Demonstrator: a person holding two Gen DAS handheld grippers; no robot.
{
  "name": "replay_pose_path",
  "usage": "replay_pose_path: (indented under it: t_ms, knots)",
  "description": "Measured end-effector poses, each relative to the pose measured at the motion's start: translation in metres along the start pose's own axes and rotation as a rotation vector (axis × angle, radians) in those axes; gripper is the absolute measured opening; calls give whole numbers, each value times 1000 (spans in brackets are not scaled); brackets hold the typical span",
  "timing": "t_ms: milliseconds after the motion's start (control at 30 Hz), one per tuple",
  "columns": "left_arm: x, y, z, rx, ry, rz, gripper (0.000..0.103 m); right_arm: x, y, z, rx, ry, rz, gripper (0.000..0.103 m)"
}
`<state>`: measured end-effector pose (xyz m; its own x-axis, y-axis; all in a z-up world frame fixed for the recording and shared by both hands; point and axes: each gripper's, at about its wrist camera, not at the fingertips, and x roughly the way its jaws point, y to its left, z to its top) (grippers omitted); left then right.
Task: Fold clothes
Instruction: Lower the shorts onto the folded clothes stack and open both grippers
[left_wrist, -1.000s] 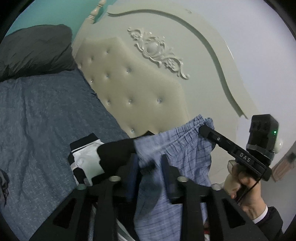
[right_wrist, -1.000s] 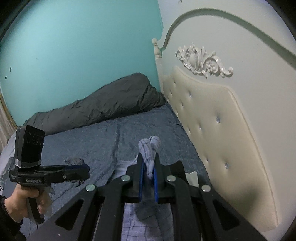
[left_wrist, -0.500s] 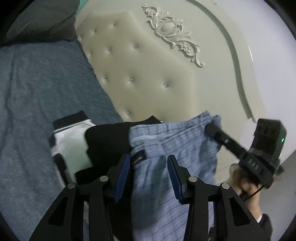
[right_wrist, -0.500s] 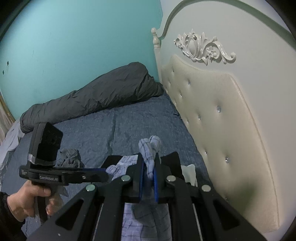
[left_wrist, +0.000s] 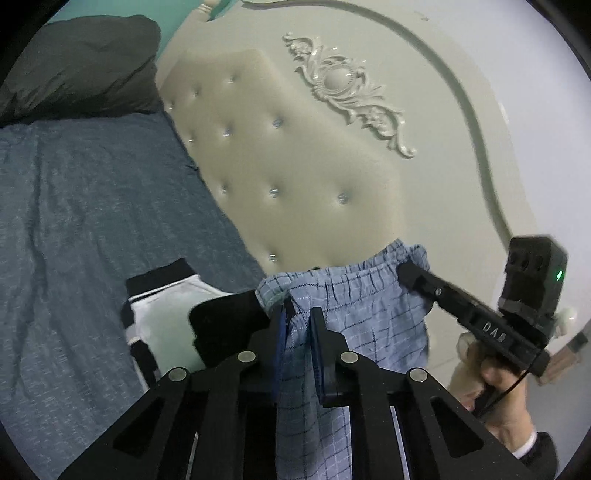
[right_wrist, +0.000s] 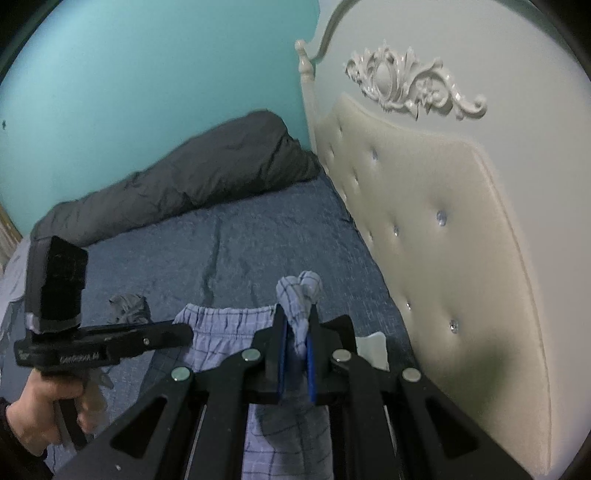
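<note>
Light blue plaid shorts (left_wrist: 354, 314) hang stretched between my two grippers above the bed, by the headboard. My left gripper (left_wrist: 298, 314) is shut on the waistband at one end. My right gripper (right_wrist: 295, 325) is shut on a bunched corner of the shorts (right_wrist: 299, 295) at the other end; it also shows in the left wrist view (left_wrist: 406, 271). The left gripper shows in the right wrist view (right_wrist: 184, 332), its tip at the waistband (right_wrist: 221, 317). The lower part of the shorts is hidden behind the gripper bodies.
A folded black and white garment (left_wrist: 166, 306) lies on the blue bedsheet (left_wrist: 92, 221) below the shorts. A crumpled grey cloth (right_wrist: 129, 306) lies on the sheet. A dark grey duvet (right_wrist: 184, 177) lies along the teal wall. The cream tufted headboard (left_wrist: 295, 166) stands close.
My left gripper opened half a second ago over the waistband and has closed on it again. The shorts have risen slightly. The right gripper has kept its grip.
</note>
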<state>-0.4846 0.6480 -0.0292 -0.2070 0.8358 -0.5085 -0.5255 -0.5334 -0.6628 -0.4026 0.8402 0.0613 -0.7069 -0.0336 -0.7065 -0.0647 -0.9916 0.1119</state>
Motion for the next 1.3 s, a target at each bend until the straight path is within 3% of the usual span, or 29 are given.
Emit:
replay_pose_path:
  t_ms: [200, 267, 333, 567, 733, 800, 967, 1067, 1300]
  knots:
    - [18, 12, -9, -14, 47, 61, 16, 33, -9, -12, 34, 140, -32, 9]
    - [18, 11, -11, -6, 55, 75, 27, 23, -17, -14, 68, 116, -40, 20]
    - [17, 9, -11, 5, 55, 85, 37, 8, -25, -18, 97, 83, -37, 43]
    - [-20, 0, -16, 62, 28, 125, 61, -62, -40, -44, 143, -26, 24, 45]
    - [-45, -2, -35, 75, 37, 152, 81, -102, -35, -91, 201, -71, 68, 45]
    - [-58, -4, -46, 90, 37, 168, 82, -110, -30, -110, 214, -81, 94, 45]
    - [-88, -6, -70, 118, 45, 196, 99, -114, -25, -143, 276, -76, 94, 45]
    - [-107, -7, -84, 131, 40, 228, 103, -115, -28, -152, 325, -93, 92, 45]
    - [-147, -7, -111, 158, 22, 290, 103, -118, -22, -160, 358, -92, 58, 34]
